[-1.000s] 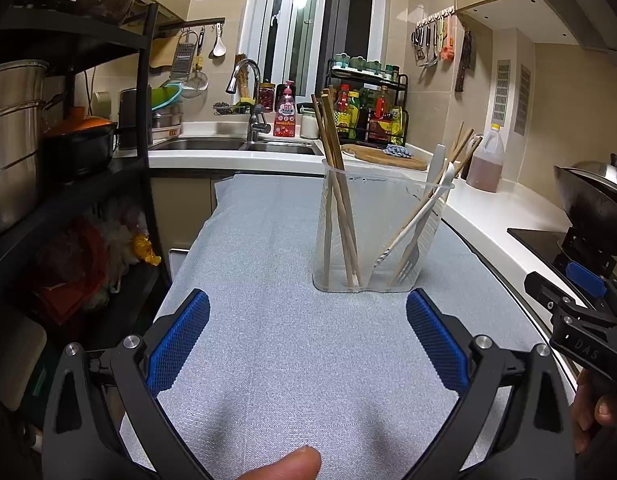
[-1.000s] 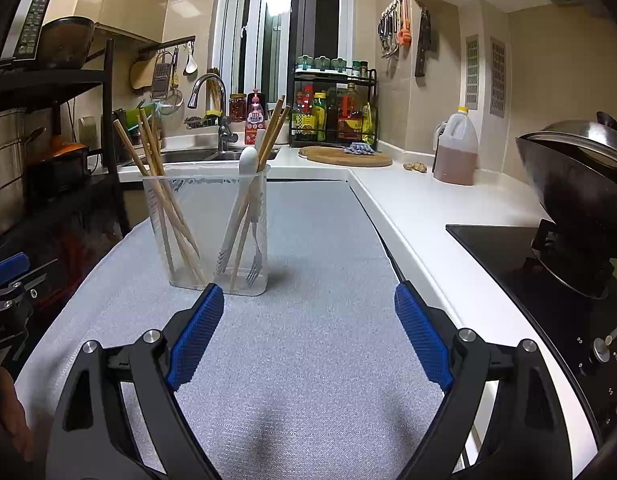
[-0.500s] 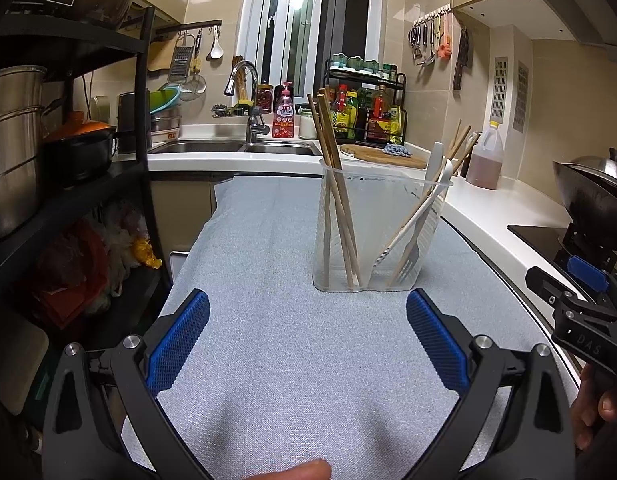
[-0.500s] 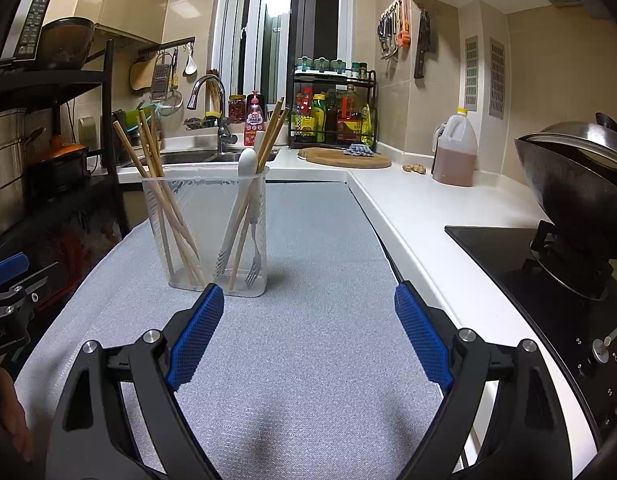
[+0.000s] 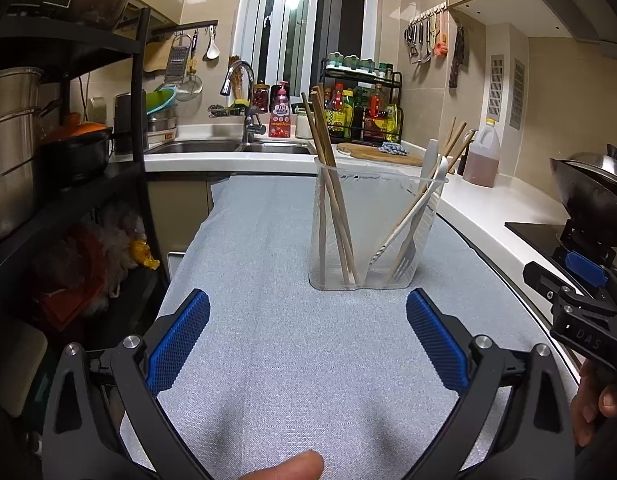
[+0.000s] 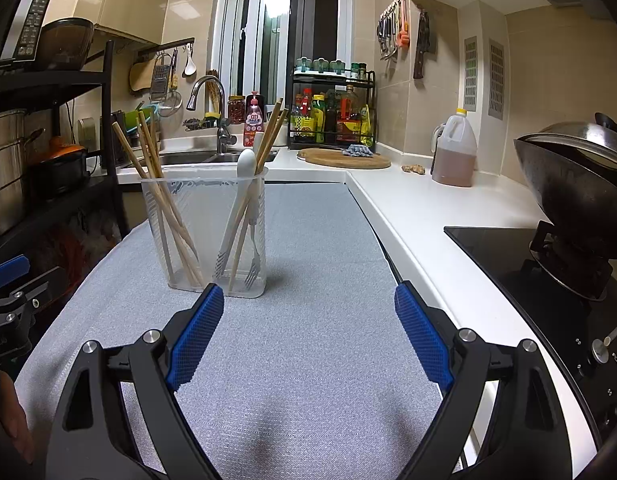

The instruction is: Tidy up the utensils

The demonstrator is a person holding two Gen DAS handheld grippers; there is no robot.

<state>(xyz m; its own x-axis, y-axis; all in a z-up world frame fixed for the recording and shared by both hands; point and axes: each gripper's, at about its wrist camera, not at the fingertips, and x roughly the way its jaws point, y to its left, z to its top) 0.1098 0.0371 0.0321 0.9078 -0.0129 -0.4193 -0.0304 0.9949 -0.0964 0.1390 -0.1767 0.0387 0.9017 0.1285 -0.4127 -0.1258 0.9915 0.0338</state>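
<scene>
The clear plastic holder (image 5: 372,224) stands upright on the grey mat (image 5: 276,344) covering the tabletop, toward the mat's far half and well short of its far edge. It appears divided: wooden chopsticks (image 5: 328,176) lean in the left compartment; a white spoon (image 6: 244,184), more chopsticks and what look like two forks (image 6: 252,264), tines down, lean in the right.

Left gripper (image 5: 308,344): jaws spread wide, empty, facing the holder from the near side. Right gripper (image 6: 308,332): jaws likewise wide apart and empty, with the holder ahead and to its left.

Handling judgement: the holder looks thin-walled, light and smooth, so it could flex, slip or tip under a squeeze, particularly with tall contents leaning outward. The chopsticks are stiff, slender and light; take them on the exposed upper shafts above the rim. The spoon handle seems smooth and may slide. No loose utensil remains on the mat.
</scene>
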